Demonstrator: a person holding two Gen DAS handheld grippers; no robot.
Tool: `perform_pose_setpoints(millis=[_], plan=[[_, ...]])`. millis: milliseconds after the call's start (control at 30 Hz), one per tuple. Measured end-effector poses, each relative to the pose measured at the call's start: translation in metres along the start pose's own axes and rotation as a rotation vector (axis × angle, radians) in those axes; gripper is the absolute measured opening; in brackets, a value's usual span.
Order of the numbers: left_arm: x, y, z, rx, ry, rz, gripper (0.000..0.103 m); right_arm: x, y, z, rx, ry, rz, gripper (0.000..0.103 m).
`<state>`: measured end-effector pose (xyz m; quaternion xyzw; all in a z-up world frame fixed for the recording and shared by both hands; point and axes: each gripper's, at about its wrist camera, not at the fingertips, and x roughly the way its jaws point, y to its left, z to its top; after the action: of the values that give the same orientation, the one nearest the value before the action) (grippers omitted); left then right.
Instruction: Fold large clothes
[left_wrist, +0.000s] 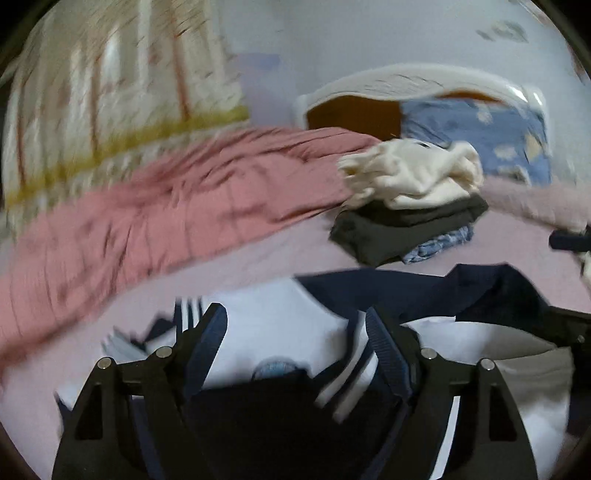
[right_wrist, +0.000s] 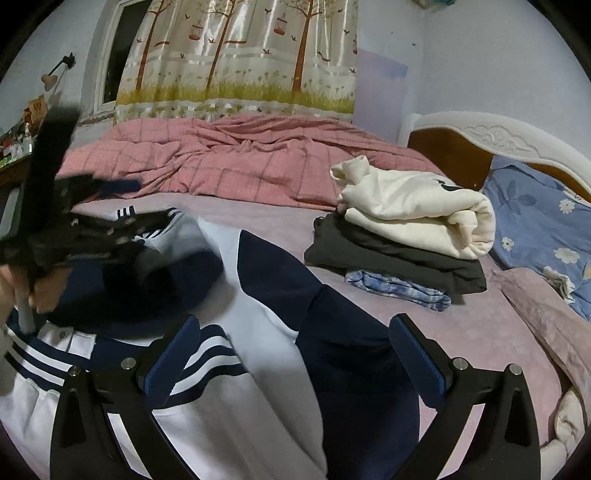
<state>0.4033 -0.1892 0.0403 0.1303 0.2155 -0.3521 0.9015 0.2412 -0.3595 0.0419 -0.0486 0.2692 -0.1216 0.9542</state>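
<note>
A navy and white jacket (right_wrist: 258, 369) lies spread on the bed (right_wrist: 480, 332), in front of a stack of folded clothes (right_wrist: 406, 229). The left gripper (left_wrist: 295, 328) and right gripper (right_wrist: 291, 347) both hover over it with jaws apart and empty. It looks soft and light, likely to slump, so a hem or sleeve edge seems the best hold.

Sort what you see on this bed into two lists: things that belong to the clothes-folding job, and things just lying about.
Part of the job:
- navy and white jacket, spread on the sheet
- stack of folded clothes
- left hand-held gripper, open
- right hand-held gripper, open

Just lying about:
- pink quilt
- blue flowered pillow
- tree-print curtain
- headboard
</note>
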Motion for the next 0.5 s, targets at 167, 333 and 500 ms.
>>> perform_pose_setpoints(millis=[167,333,500], plan=[[-0.023,0.064,-0.024,-0.179,0.01,0.1,0.086,0.017,0.002,0.02,-0.041,0.028,0.082,0.103],[-0.031,0.136,-0.046,-0.283,0.132,0.384,0.086,0.077,0.023,0.062,-0.042,0.168,0.33,0.095],[-0.025,0.207,-0.105,-0.52,0.243,0.496,0.085,0.15,0.047,0.09,-0.069,0.259,0.361,0.071]])
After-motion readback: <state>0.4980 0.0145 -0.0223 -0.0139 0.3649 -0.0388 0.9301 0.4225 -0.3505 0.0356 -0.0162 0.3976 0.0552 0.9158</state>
